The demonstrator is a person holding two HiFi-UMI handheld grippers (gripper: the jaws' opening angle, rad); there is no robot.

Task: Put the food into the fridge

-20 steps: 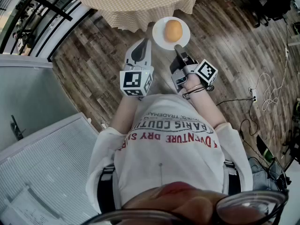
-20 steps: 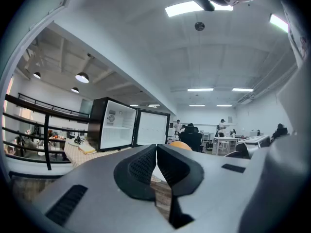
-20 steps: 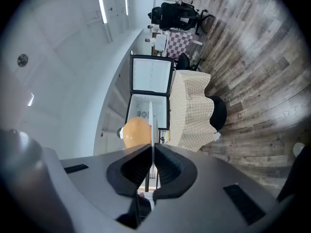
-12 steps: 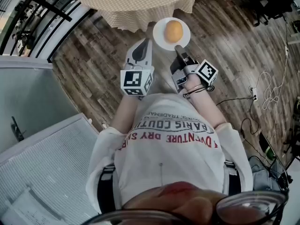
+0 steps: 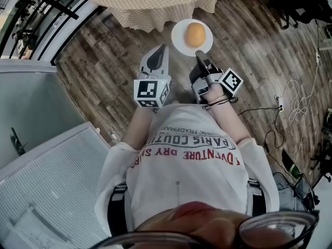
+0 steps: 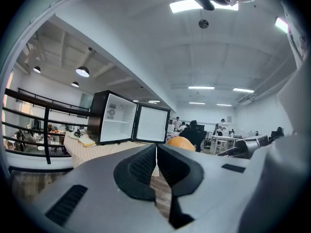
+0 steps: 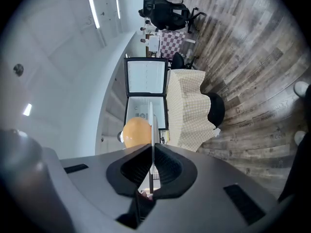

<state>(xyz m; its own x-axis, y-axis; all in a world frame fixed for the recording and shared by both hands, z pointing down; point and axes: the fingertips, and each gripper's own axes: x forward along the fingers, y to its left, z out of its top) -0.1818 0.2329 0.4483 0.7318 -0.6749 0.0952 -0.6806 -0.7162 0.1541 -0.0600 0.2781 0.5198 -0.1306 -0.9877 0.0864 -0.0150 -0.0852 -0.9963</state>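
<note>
A white plate (image 5: 181, 41) carries a round orange food item (image 5: 195, 34) and hangs above the wooden floor. My right gripper (image 5: 198, 53) is shut on the plate's near rim. In the right gripper view the plate (image 7: 151, 123) shows edge-on between the jaws, with the orange food (image 7: 136, 132) to its left. My left gripper (image 5: 157, 54) is shut and empty, just left of the plate. A small black fridge (image 6: 121, 118) stands open on a table (image 6: 92, 149) ahead and is also seen past the plate as the fridge (image 7: 146, 89).
The table with a checked cloth (image 5: 155, 4) lies just beyond the plate. A black railing (image 5: 46, 14) runs at the far left. A large white ribbed surface (image 5: 46, 191) is at my lower left. Cables (image 5: 295, 102) trail on the floor at right. People and desks are far behind.
The plate with the orange food and both grippers have drifted slightly right in the head view. Both grippers stay shut as before.
</note>
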